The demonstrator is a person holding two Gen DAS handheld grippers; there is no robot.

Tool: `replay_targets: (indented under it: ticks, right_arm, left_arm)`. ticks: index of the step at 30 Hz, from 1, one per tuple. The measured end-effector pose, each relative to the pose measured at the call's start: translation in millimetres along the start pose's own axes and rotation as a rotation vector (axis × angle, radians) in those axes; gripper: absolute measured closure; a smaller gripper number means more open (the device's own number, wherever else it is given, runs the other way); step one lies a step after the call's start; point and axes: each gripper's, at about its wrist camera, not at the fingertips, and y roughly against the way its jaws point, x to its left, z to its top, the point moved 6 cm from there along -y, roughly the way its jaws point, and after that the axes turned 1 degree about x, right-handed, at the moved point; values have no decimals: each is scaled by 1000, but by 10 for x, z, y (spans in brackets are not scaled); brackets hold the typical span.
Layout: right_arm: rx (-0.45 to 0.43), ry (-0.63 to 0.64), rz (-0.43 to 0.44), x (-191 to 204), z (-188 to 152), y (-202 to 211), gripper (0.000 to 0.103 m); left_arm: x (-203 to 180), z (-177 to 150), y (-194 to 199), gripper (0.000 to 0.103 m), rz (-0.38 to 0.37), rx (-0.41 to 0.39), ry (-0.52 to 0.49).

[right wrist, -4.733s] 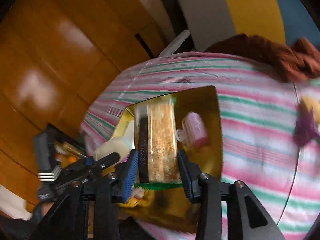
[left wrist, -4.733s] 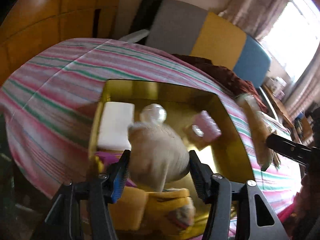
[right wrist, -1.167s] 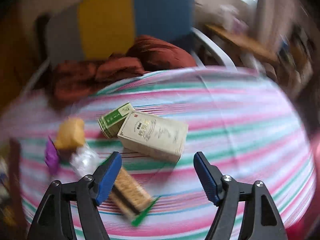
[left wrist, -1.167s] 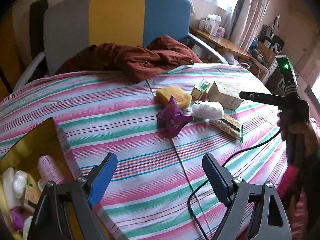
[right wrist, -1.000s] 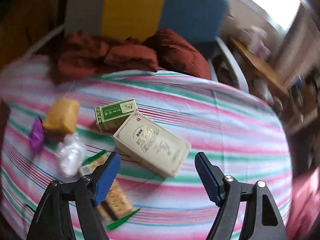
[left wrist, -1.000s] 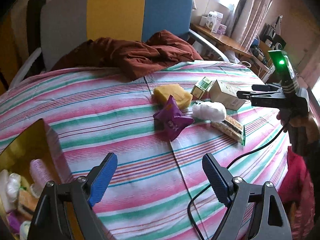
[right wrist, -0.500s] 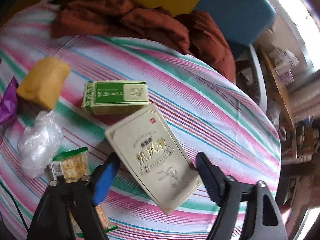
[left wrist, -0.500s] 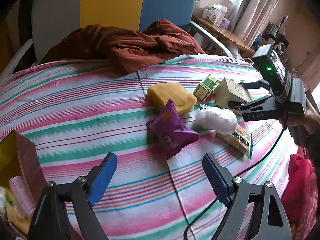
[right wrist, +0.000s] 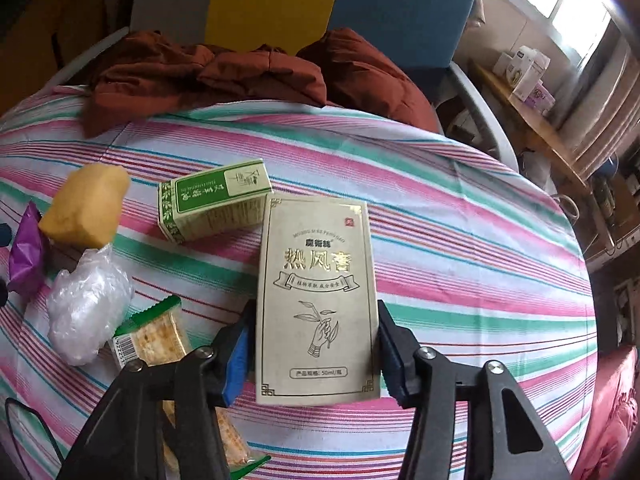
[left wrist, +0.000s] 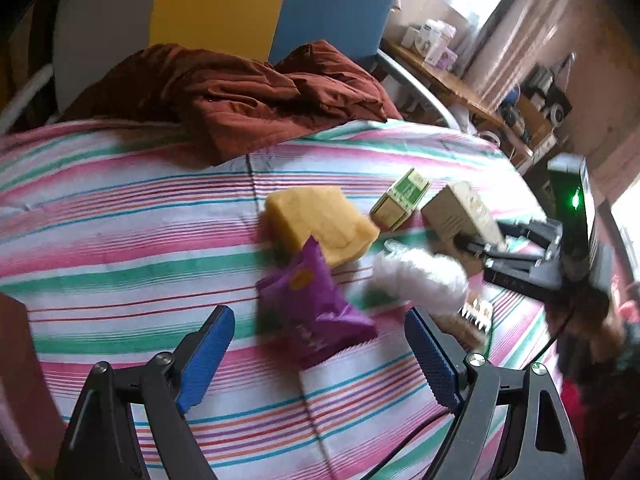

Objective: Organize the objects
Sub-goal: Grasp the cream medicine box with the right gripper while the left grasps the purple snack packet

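My right gripper (right wrist: 314, 344) is shut on a beige box with gold Chinese lettering (right wrist: 318, 292), its pads against both long sides; the box also shows in the left wrist view (left wrist: 460, 212). My left gripper (left wrist: 320, 344) is open and empty, just in front of a purple snack packet (left wrist: 316, 312). Beside the packet lie a yellow sponge (left wrist: 320, 224), a green-and-white box (left wrist: 400, 200), a crumpled clear plastic bag (left wrist: 420, 280) and a cracker pack (right wrist: 160, 336). All rest on the striped tablecloth (left wrist: 120, 240).
A rust-brown quilted cloth (left wrist: 240, 92) lies at the table's far edge, in front of a grey, yellow and blue chair back (left wrist: 224, 4). A corner of a gold box (left wrist: 16, 380) is at the left. A cluttered wooden shelf (right wrist: 532, 120) stands at the right.
Both grippers left the gold box and swung over to the loose items. My left gripper has closed in on the purple packet. My right gripper has closed onto the beige box.
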Motion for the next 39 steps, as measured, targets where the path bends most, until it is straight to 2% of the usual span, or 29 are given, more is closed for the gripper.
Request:
replay_targets:
  ticks: [3, 6, 8, 14, 17, 22, 29, 33, 39]
  right_arm:
    - [-7, 3, 0, 15, 11, -7, 49]
    - [-11, 5, 1, 26, 20, -30, 49]
    - [-13, 2, 5, 18, 28, -37, 50]
    - [-14, -20, 29, 2, 3, -22, 50]
    - [-20, -45, 44, -11, -9, 8, 51]
    - [-37, -103, 71, -88, 9, 49, 51]
    - [-58, -147, 57, -134, 4, 190, 52]
    - [-86, -164, 58, -82, 18, 383, 52]
    - [-172, -137, 71, 150, 120, 901, 52]
  left_arm:
    - [59, 25, -100, 16, 4, 20, 54]
    - [117, 28, -196, 25, 28, 48, 72]
    - [99, 24, -248, 33, -10, 65, 75]
    - [-74, -42, -192, 52, -20, 55, -6]
    - [-132, -69, -132, 53, -4, 35, -55]
    - [-202, -85, 41, 54, -10, -4, -79]
    - [-282, -167, 529, 53, -13, -67, -100]
    - [-234, -245, 894, 53, -22, -121, -91]
    - [-41, -416, 1366, 53, -13, -179, -73]
